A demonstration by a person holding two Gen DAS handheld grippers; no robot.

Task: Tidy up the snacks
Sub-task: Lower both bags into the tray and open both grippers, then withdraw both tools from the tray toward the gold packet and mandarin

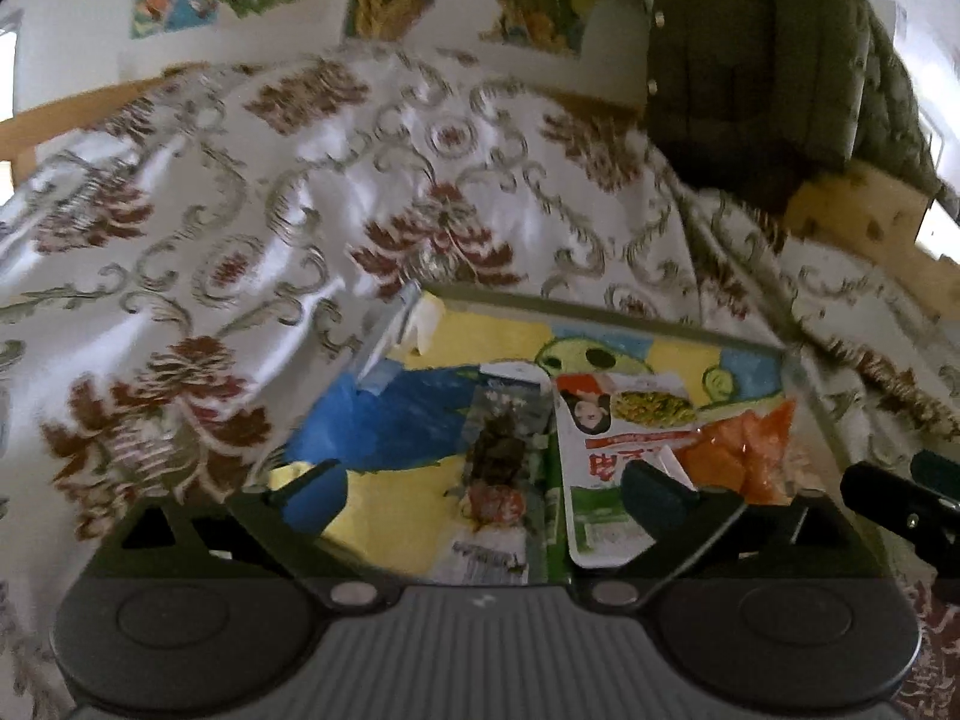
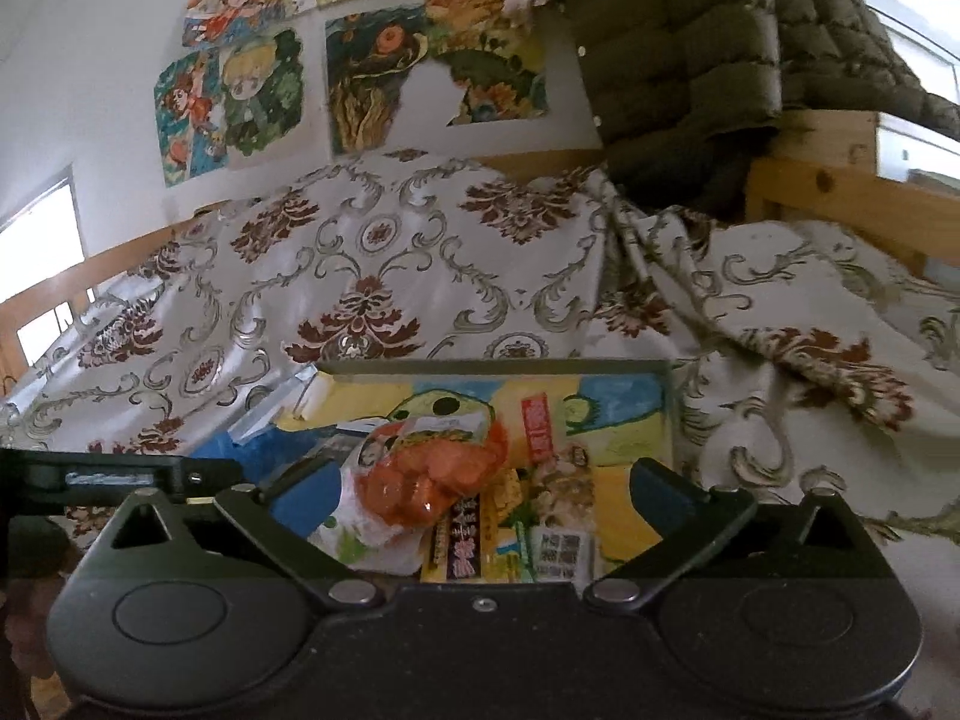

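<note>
A shallow clear tray (image 1: pixel 600 303) with a painted yellow, blue and green bottom lies on a floral cloth and holds several snack packets. In the left wrist view I see a dark packet (image 1: pixel 504 456), a white and green packet (image 1: pixel 600 444) and an orange snack bag (image 1: pixel 744 450). My left gripper (image 1: pixel 486 498) hangs open above them, its pads touching nothing. In the right wrist view the orange bag (image 2: pixel 432 474) lies on a yellow and black packet (image 2: pixel 462 546), beside a red-labelled packet (image 2: pixel 540 426). My right gripper (image 2: pixel 486 495) is open over these, with nothing held.
The floral cloth (image 1: pixel 300 210) covers the whole surface around the tray and is creased at the right. An olive quilted jacket (image 2: pixel 690 60) hangs over a wooden frame (image 2: pixel 840 180) at the back right. Coloured drawings (image 2: pixel 234 102) are on the white wall.
</note>
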